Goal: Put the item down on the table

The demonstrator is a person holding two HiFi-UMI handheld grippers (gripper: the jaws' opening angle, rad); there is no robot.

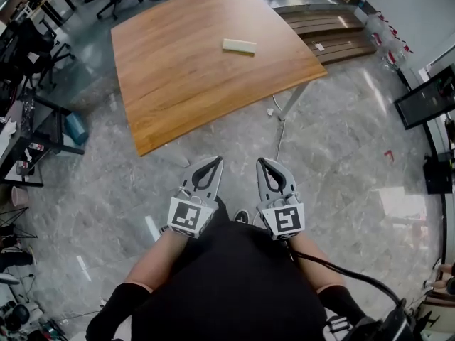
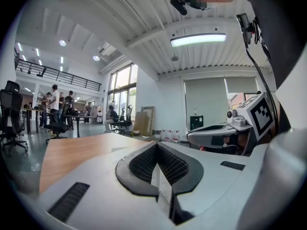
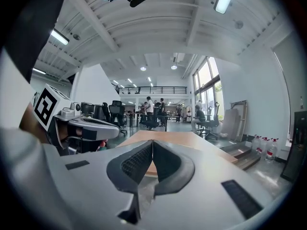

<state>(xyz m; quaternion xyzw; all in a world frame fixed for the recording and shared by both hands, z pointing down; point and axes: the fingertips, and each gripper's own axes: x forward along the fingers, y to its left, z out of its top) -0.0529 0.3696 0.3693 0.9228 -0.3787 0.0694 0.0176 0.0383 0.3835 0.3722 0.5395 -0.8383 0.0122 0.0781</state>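
Item: lies flat on the wooden table, near its far edge. Left gripper: hangs over the grey floor short of the table, jaws pressed together, empty. Right gripper: sits just beside it, likewise closed on nothing.

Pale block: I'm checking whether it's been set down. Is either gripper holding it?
No, the block lies alone on the table, and the left gripper and right gripper hang shut over the floor, short of it.
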